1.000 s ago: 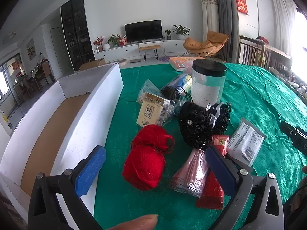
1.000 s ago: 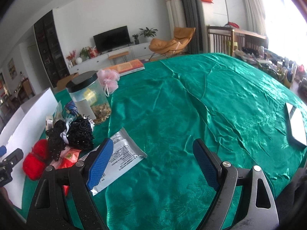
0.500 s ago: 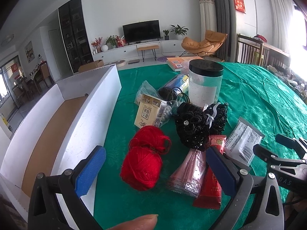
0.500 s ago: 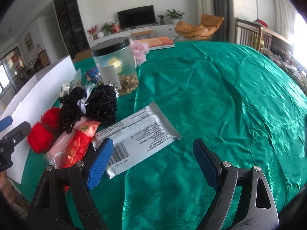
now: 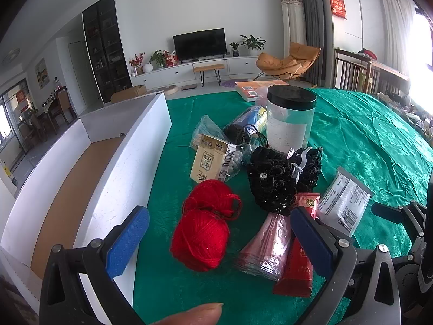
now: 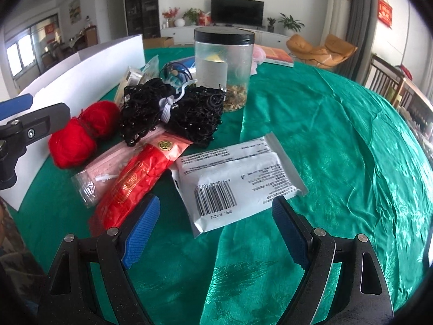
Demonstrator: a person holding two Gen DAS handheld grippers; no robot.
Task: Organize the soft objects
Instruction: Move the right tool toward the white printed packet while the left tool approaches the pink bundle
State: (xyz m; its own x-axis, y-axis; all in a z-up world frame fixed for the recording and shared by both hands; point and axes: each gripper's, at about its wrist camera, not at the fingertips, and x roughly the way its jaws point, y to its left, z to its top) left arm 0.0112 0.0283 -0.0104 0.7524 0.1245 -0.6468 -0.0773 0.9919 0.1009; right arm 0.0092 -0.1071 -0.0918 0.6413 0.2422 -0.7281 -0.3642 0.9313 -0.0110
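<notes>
A pile of soft goods lies on the green tablecloth [image 6: 324, 135]. Red yarn [image 5: 205, 227] [image 6: 81, 132] sits just ahead of my left gripper [image 5: 219, 238], which is open and holds nothing. Beside the yarn are a black beaded lace bundle [image 5: 278, 178] [image 6: 173, 111], a pink packet [image 5: 268, 243] [image 6: 108, 170] and a red packet [image 5: 297, 265] [image 6: 135, 178]. A white pouch with a barcode [image 6: 238, 178] [image 5: 343, 203] lies right in front of my right gripper [image 6: 213, 227], whose jaws stand wide open and apart from it.
A white open box with a brown floor [image 5: 81, 178] [image 6: 81, 73] stands left of the pile. Behind the pile are a clear jar with a black lid [image 5: 289, 124] [image 6: 224, 65], a small carton [image 5: 208, 162], plastic bags and an orange book [image 6: 276, 55].
My right gripper has rolled and swung left toward the pile, so the white pouch now lies between its fingertips' line. It also enters the left wrist view at the right edge. The left gripper stayed put.
</notes>
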